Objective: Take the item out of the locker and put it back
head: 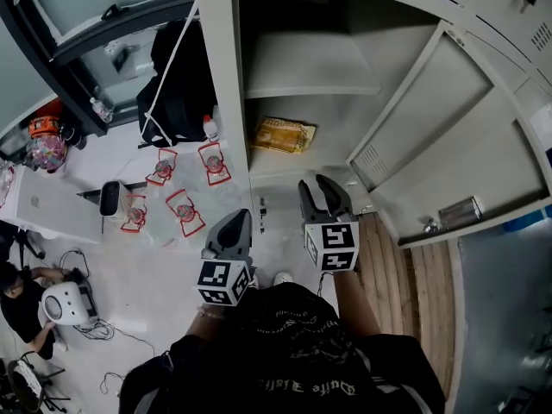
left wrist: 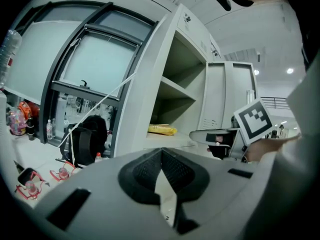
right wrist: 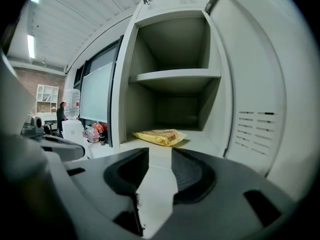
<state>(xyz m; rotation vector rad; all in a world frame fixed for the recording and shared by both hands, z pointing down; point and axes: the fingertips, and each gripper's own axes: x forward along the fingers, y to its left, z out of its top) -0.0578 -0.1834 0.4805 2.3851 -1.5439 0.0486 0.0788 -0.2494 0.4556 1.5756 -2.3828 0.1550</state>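
On locker door [head: 448, 119], head view alone shows latch [head: 457, 211].

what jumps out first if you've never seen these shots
The open grey locker fills the top of the head view, its door swung out to the right. A lone yellow packet lies flat on the floor of its lower compartment, beneath the shelf. Just in front, the right tool stands open and empty, the left tool shut.

The packet [head: 282, 134] lies in the locker [head: 221, 102] beneath the shelf [head: 310, 65] — door [head: 448, 136] at right.
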